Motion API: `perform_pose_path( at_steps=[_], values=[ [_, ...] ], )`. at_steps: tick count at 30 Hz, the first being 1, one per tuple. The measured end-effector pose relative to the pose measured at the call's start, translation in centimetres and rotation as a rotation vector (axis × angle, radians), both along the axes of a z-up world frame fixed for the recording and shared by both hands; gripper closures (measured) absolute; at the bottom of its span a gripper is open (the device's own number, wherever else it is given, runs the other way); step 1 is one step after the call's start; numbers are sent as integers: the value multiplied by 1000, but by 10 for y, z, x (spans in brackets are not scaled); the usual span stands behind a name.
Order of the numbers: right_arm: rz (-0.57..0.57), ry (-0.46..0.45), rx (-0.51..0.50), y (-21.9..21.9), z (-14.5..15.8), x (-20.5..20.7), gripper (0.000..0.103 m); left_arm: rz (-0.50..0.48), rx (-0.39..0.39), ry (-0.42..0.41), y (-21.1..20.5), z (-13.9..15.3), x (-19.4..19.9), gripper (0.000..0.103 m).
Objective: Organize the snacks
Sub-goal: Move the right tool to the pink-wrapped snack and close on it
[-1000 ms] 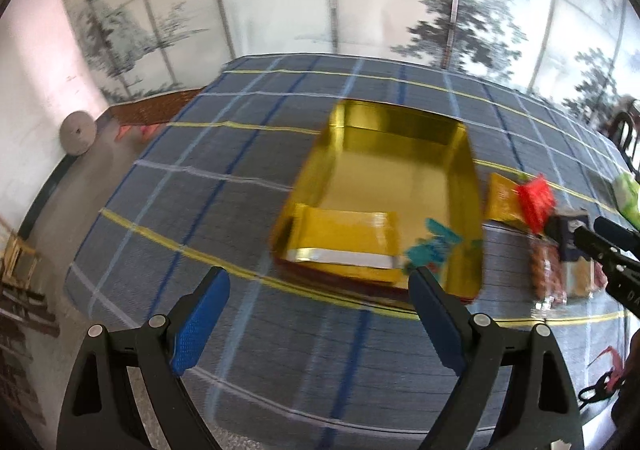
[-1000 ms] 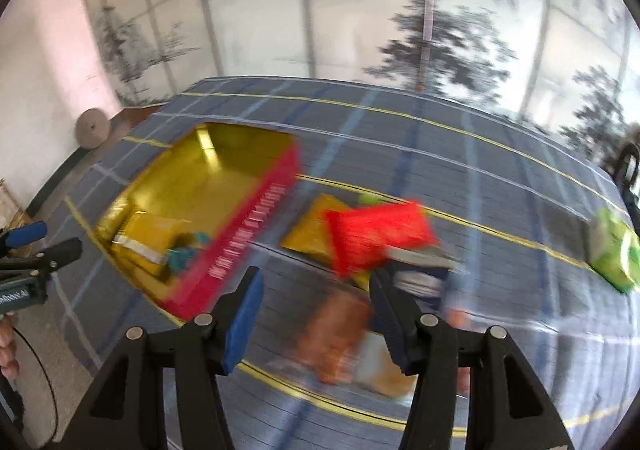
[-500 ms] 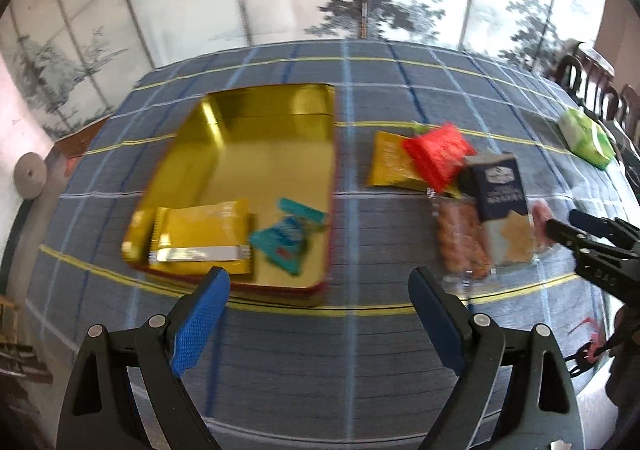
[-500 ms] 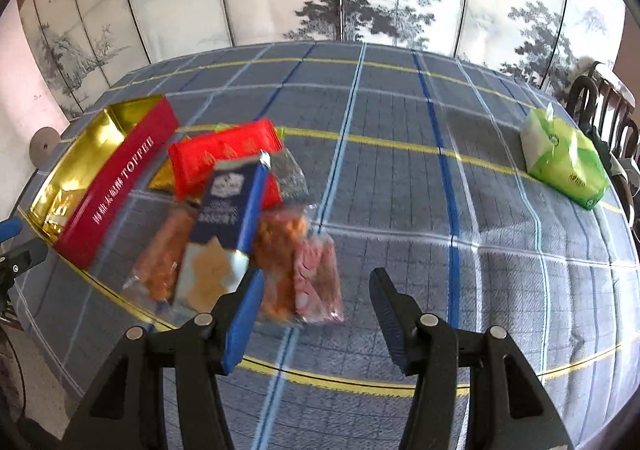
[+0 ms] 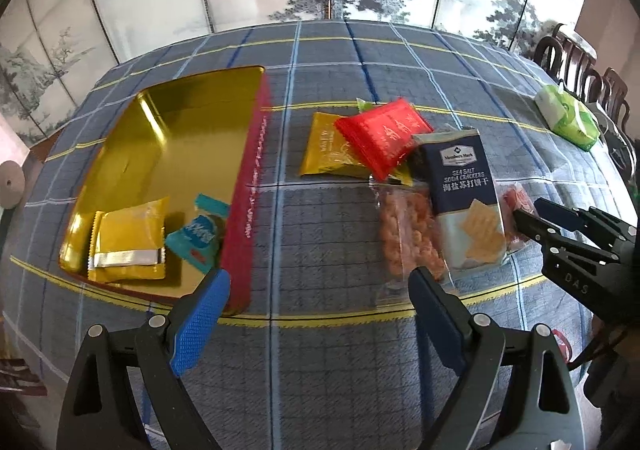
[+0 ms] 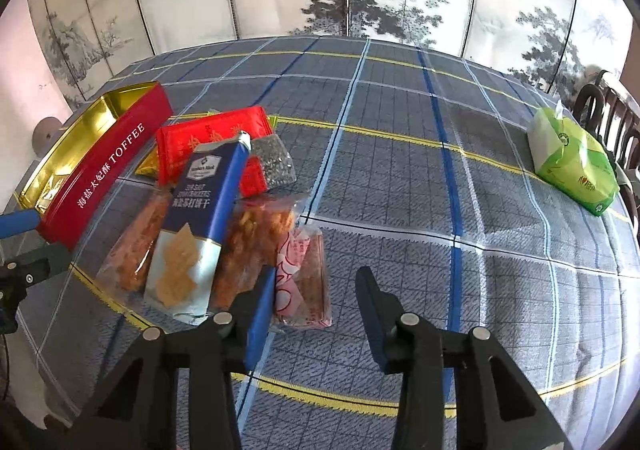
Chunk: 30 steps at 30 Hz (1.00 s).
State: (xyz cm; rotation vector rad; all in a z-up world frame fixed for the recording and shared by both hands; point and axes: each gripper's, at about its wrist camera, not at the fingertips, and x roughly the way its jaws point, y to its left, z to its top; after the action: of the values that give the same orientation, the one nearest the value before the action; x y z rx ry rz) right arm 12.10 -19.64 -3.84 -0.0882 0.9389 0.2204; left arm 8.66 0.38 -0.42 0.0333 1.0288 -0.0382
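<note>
I see the toffee tin (image 5: 248, 185) lying open on the checked cloth of the surface (image 5: 340, 350), gold inside and red on its outer wall, and in its near end it holds a yellow packet (image 5: 128, 240) with a teal sweet wrapper (image 5: 198, 236) just beside it; the far part of the tin is bare gold. To the right of the tin, apart from it, the other snacks lie in a loose heap: a gold packet (image 5: 326, 149) partly under a red packet (image 5: 384, 135), a blue cracker box (image 5: 466, 193) leaning across a clear bag of orange snacks (image 5: 408, 234), and a small pink packet (image 6: 302, 282) at the heap's right edge. Well apart, near the far right edge of the surface, sits a green tissue pack (image 6: 572, 161). My left gripper (image 5: 318, 306) hangs above the cloth with its jaws spread wide and holding nothing; the tin's near corner lies just ahead of its left finger and the orange bag just ahead of its right one. My right gripper (image 6: 316, 302) also has its jaws wide apart and empty; the pink packet lies between them, close against the left finger, though I cannot tell whether it touches.
</note>
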Motion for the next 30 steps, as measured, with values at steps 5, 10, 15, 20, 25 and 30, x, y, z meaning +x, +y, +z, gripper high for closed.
perform_pose_path(
  at_steps=[5, 10, 15, 20, 25, 30],
  values=[
    [-2, -10, 18, -3, -3, 3, 69, -8, -5, 13, -6, -6, 4, 14],
    [-12, 30, 37, -9, -12, 5, 78, -25, -16, 18, -11, -11, 7, 14],
    [-80, -15, 9, -26, -14, 8, 78, -45, -32, 28, -16, -17, 14, 14],
    [-125, -64, -42, -39, -16, 19, 79, -63, -45, 35, -20, -20, 21, 14],
    [-141, -69, -36, -44, -16, 31, 79, -88, -61, 41, -28, -24, 30, 15],
    [-141, -67, -30, -44, -17, 34, 79, -99, -70, 54, -33, -31, 39, 26]
  ],
)
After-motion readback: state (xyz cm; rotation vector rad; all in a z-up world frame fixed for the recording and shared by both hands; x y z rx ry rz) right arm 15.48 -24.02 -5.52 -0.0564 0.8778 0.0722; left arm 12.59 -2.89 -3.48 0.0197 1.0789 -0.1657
